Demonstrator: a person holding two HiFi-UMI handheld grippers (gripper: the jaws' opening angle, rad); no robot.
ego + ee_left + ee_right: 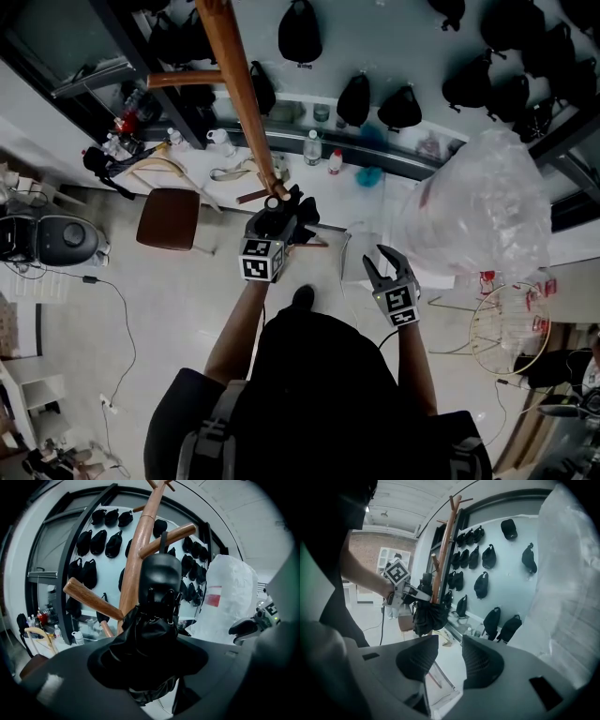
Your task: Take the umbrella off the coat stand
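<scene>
Umbrella [157, 620]: black, folded, compact; it hangs close against the wooden coat stand [133, 573], and a thin black strap [163, 543] appears to run up from its rounded end to an upward-slanting peg [171, 535]; whether the strap loops fully over that peg cannot be confirmed.

Left gripper [279, 214]: jaws closed on the bunched canopy of the umbrella, fabric filling the space between them; the right gripper view confirms the grip at the stand's pole.

Right gripper [446, 658]: jaws apart, nothing between the ribbed pads; it is held low and to the side, well apart from the stand.

Handling assessment: the item is judged light; the canopy is soft, loose and probably slick, so a hold on cloth alone may slide or pull folds free; the ribs and shaft beneath are stiff and give the firmer purchase. Recommended hold: mid-body, squeezing through the fabric onto the folded ribs, or on the hard rounded end.

Risk noted: the peg slopes upward, so the strap likely needs lifting up and outward past the tip; a straight pull could snag it or rock the stand.
</scene>
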